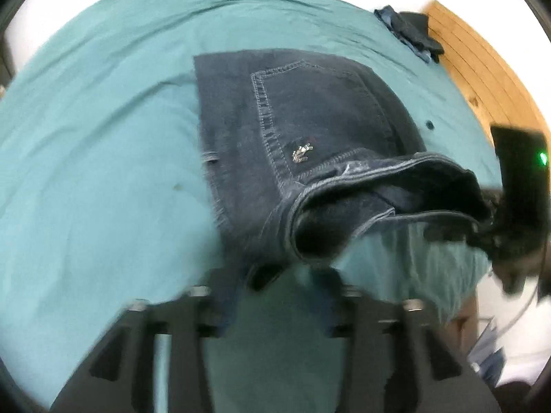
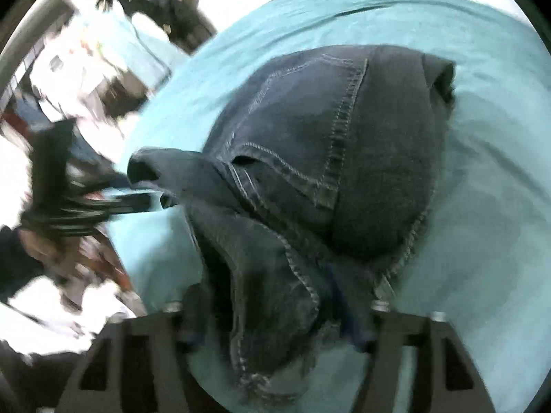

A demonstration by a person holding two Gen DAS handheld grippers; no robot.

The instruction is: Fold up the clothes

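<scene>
Both hand-held grippers (image 1: 275, 275) (image 2: 275, 309) lift jeans (image 1: 310, 120) off bedsheet (image 1: 103, 137).

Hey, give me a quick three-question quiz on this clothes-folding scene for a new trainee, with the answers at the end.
1. True or false: the jeans lie on a teal sheet.
2. Multiple choice: what shows on the jeans in the left wrist view? A) a stitched back pocket B) a red zipper C) a white price tag
3. Fill in: at the sheet's far right corner sits a small pile of dark ______.

Key:
1. True; part of the waistband is lifted off it.
2. A
3. clothes
</scene>
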